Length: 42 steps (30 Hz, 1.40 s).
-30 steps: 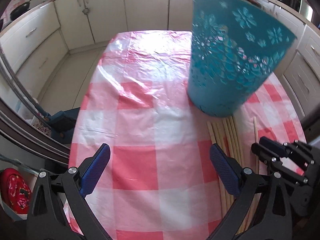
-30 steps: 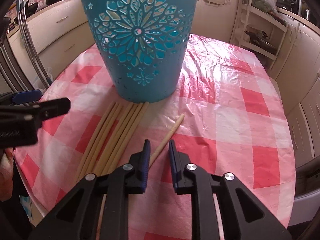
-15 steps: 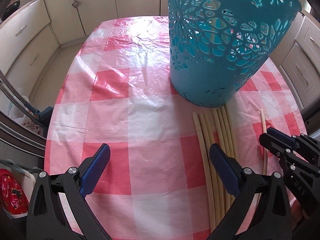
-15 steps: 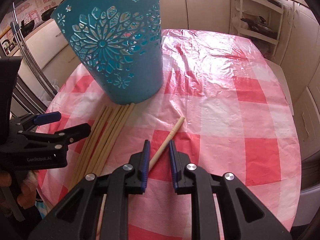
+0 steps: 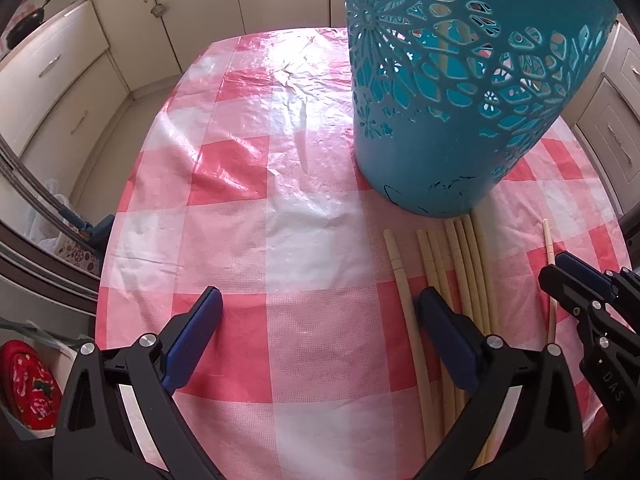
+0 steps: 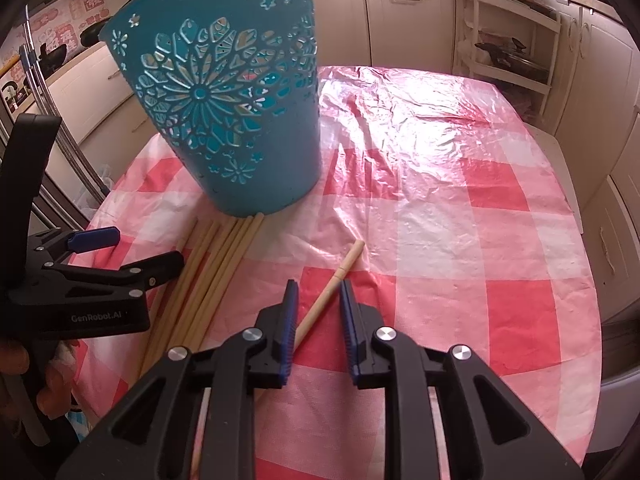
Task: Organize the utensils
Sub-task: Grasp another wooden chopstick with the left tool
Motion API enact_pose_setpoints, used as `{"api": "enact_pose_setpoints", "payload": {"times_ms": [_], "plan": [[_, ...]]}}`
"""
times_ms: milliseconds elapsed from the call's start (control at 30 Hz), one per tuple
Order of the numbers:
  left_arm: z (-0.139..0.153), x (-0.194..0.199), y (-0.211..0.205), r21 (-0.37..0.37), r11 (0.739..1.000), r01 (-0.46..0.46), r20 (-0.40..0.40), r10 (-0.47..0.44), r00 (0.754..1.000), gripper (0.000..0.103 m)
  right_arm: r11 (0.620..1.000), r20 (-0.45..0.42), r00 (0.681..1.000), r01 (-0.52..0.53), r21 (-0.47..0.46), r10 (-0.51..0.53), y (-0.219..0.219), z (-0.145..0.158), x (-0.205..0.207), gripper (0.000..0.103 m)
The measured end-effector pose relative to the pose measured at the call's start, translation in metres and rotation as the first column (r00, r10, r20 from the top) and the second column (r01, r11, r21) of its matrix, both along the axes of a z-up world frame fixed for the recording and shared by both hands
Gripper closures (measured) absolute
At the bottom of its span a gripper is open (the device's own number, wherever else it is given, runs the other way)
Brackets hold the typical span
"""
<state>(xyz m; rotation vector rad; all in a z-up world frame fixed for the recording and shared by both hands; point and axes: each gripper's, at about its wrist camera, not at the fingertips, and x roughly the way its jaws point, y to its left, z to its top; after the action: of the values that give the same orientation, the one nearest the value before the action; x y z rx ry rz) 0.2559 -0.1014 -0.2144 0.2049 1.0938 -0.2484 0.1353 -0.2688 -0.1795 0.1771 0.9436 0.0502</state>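
The right gripper, partly released, straddles the lone chopstick at 5 o'clock from the teal basket, ready to pinch it, while the left gripper waits, wide and empty.

Black hand-held gripper, blue pads, silver screws ("GenRobot.AI" lettering).

Pale chopsticks flat beside teal basket

White lettering "GenRobot.AI" stands on the black plastic body of the left gripper; raised letters "DAS" stand on the black plastic body of the right gripper; red-and-white wall stickers are illegible.
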Motion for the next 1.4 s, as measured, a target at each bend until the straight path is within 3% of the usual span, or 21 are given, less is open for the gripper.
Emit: {"api": "enact_pose_setpoints", "payload": {"times_ms": [133, 300, 400, 500, 600, 733, 833, 1267, 1400], "plan": [[0.002, 0.003, -0.004, -0.018, 1.000, 0.006, 0.014, -0.006, 1.000, 0.024, 1.000, 0.003, 1.000, 0.016, -0.010, -0.015, -0.001, 0.000, 0.003, 0.081], [0.006, 0.002, -0.011, -0.032, 0.998, 0.049, 0.040, -0.047, 0.998, 0.055, 0.997, 0.006, 0.999, -0.045, -0.063, 0.045, 0.009, 0.000, 0.005, 0.082], [0.007, 0.001, -0.015, -0.043, 0.995, 0.090, 0.043, -0.088, 0.995, 0.070, 0.991, 0.001, 0.994, -0.104, -0.084, 0.105, 0.016, 0.001, 0.006, 0.088], [0.007, 0.000, -0.016, -0.077, 0.989, 0.123, 0.030, -0.121, 0.992, 0.081, 0.984, -0.007, 0.991, -0.131, -0.121, 0.131, 0.017, 0.002, 0.006, 0.089], [0.008, 0.004, -0.010, -0.160, 0.979, 0.128, -0.010, -0.131, 0.991, 0.092, 0.989, -0.019, 0.995, -0.103, -0.105, 0.101, 0.007, 0.001, 0.007, 0.089], [0.006, 0.013, 0.000, -0.222, 0.970, 0.097, -0.055, -0.112, 0.992, 0.096, 0.998, -0.022, 0.998, -0.052, -0.024, 0.051, -0.005, 0.000, 0.008, 0.088], [0.005, 0.014, -0.001, -0.228, 0.968, 0.105, -0.063, -0.122, 0.991, 0.096, 0.999, -0.017, 0.999, -0.038, 0.012, 0.039, -0.010, -0.001, 0.009, 0.086], [0.008, 0.002, -0.014, -0.118, 0.982, 0.148, -0.017, -0.151, 0.988, 0.096, 0.998, 0.006, 0.999, -0.049, -0.049, 0.050, 0.003, -0.002, 0.009, 0.083], [0.010, -0.006, -0.018, -0.088, 0.980, 0.176, 0.001, -0.176, 0.984, 0.097, 0.994, 0.024, 0.997, -0.074, -0.083, 0.076, 0.012, -0.003, 0.008, 0.071]]}}
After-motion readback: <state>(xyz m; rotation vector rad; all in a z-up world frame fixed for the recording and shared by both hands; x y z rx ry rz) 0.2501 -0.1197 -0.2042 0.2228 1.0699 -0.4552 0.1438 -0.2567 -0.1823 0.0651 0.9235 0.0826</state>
